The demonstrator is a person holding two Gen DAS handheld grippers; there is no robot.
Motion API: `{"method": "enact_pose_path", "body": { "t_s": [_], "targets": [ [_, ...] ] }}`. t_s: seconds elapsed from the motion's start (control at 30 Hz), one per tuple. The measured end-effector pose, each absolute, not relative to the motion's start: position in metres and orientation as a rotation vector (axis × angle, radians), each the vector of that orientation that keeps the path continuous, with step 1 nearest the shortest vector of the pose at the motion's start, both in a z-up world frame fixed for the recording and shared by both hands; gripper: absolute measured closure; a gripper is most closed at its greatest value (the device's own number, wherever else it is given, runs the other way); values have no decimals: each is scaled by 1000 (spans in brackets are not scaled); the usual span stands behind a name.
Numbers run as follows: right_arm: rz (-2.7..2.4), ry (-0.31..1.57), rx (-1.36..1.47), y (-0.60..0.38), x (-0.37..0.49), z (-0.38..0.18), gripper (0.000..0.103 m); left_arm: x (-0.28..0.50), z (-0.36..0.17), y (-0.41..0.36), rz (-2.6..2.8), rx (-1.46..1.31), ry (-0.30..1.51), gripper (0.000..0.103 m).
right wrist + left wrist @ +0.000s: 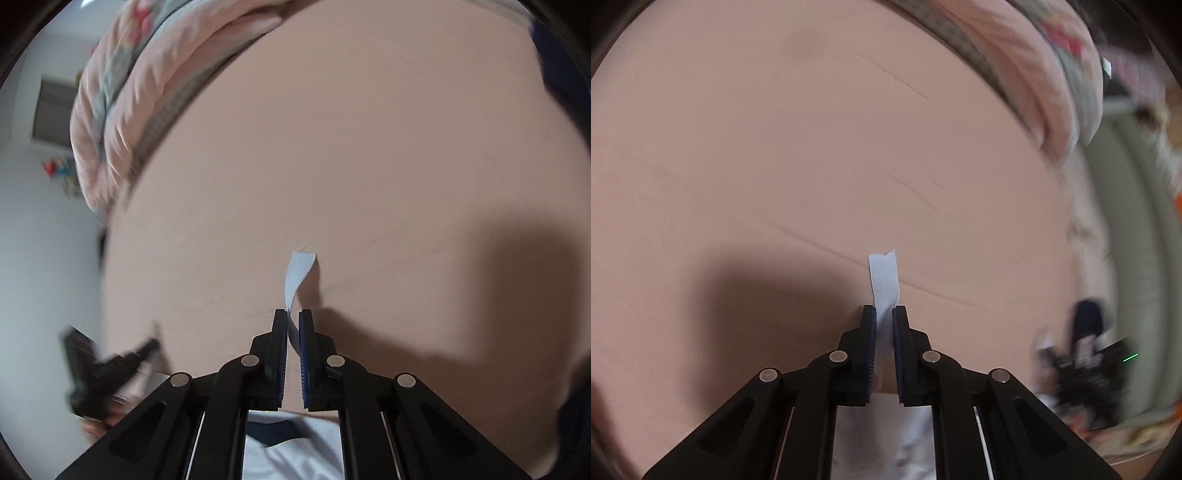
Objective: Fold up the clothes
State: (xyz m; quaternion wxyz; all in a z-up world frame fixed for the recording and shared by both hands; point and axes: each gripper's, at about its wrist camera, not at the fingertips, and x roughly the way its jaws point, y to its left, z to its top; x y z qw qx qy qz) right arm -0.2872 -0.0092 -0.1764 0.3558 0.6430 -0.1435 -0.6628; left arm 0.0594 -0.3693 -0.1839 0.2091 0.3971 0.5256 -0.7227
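1. Covering the scene, a pink sheet [812,147] lies bare far of both tools.
2. White garment [291,454] hangs at the near edge, lifted.
3. Left gripper [884,314] and right gripper [293,317] each clamp its fabric strip; judged step: carry, then spread flat.

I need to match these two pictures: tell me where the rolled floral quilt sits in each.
Left wrist view: floral quilt along the top right, beyond the pink sheet.
Right wrist view: floral quilt at the upper left.
Shared landmark: the pink sheet fills both views.
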Motion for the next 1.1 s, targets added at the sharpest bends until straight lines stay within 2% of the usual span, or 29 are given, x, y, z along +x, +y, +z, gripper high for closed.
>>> {"method": "enact_pose_path", "body": {
  "t_s": [0.1,0.23,0.33,0.53,0.67,0.77,1.03,1.1],
  "targets": [
    [-1635,-506,1671,4,-283,-180,99,99,-191,-361,-1996,1013,1626,96],
    [-1545,-586,1661,6,-253,-175,99,8,-194,-358,-2025,974,1729,96],
    [-1475,-615,1655,0,-239,-185,99,-3,-175,-308,-2087,971,1739,96],
    [-1395,-605,1633,-38,-238,-190,99,-19,-152,-306,-2218,1055,1678,96],
    [-1453,-473,1617,-35,-231,-181,99,-18,-141,-294,-2306,1146,1603,96],
    [-1566,-218,1561,-44,-223,-163,97,-23,-133,-281,-2359,1235,1524,96],
    [-1655,138,1483,-80,-201,-133,96,-21,-124,-257,-2454,1441,1318,96],
    [-1682,189,1478,-90,-201,-129,89,-24,-127,-253,-2451,1506,1258,96]
  ]
}}
